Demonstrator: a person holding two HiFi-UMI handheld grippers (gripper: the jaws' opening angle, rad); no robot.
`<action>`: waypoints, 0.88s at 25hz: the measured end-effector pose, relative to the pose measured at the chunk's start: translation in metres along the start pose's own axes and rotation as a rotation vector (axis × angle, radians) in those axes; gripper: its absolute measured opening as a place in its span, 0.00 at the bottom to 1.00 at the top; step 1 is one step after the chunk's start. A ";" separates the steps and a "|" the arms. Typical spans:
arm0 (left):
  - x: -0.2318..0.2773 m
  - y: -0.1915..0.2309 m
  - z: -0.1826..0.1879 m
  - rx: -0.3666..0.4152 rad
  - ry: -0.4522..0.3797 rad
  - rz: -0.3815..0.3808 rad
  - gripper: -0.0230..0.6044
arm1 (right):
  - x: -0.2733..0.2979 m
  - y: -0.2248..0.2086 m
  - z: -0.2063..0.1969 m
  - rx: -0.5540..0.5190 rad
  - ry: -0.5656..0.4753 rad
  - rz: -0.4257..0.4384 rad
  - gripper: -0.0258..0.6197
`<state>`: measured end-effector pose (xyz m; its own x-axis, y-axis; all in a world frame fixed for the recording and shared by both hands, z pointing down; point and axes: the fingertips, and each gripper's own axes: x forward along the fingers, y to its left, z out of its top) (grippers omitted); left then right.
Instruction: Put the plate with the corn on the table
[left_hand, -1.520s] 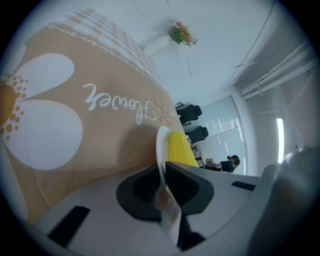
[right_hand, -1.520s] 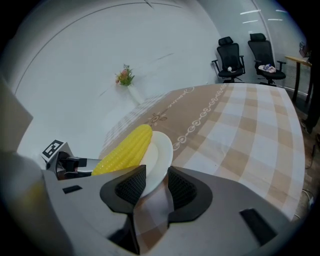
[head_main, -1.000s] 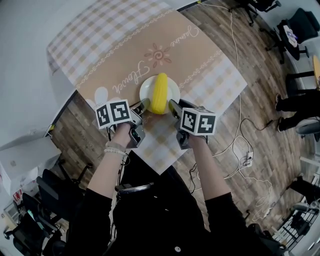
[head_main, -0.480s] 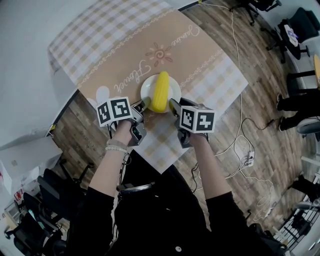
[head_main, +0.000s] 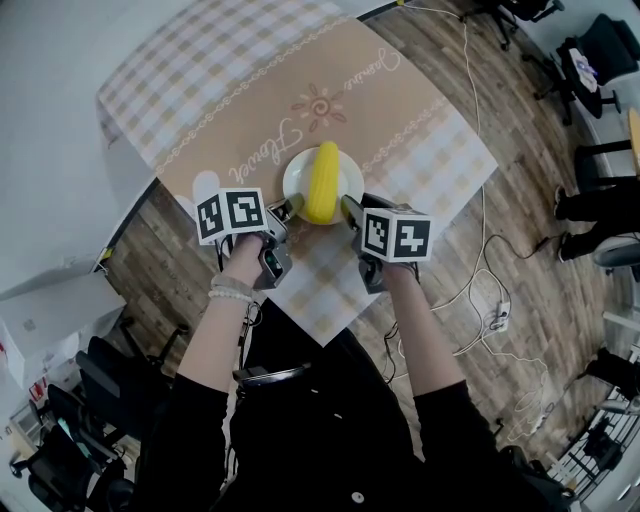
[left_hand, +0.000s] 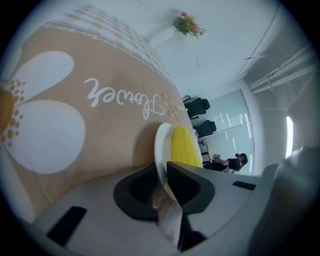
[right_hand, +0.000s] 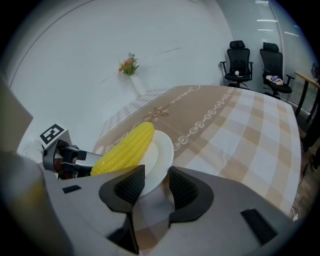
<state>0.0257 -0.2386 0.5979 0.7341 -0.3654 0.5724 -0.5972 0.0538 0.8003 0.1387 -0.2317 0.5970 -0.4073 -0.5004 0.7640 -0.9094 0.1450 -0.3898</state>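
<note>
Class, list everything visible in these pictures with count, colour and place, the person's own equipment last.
plate: one, white, on the tablecloth.
corn: one cob, yellow, lying on the plate.
tablecloth: one, beige with checked borders, covering the table.
office chairs: several, black, around the room's edges.
flower sprig: one, pink, by the white wall.
power strip: one, white, on the wooden floor.
left hand-held gripper: one, grey, shut on the plate's rim.
right hand-held gripper: one, grey, jaws just been opening, plate's rim between them, not pressed.
</note>
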 end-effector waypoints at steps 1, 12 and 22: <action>0.000 0.001 -0.001 0.004 0.016 0.012 0.13 | 0.000 0.000 0.000 -0.003 -0.001 -0.003 0.32; -0.003 0.000 -0.006 0.115 0.121 0.088 0.17 | 0.001 0.001 -0.001 -0.045 0.012 -0.028 0.32; -0.004 0.006 -0.002 0.108 0.088 0.085 0.15 | 0.000 -0.004 0.006 -0.201 0.015 -0.103 0.34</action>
<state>0.0201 -0.2350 0.6006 0.7019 -0.2805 0.6547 -0.6864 -0.0207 0.7269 0.1434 -0.2369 0.5955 -0.3114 -0.5085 0.8028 -0.9441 0.2618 -0.2004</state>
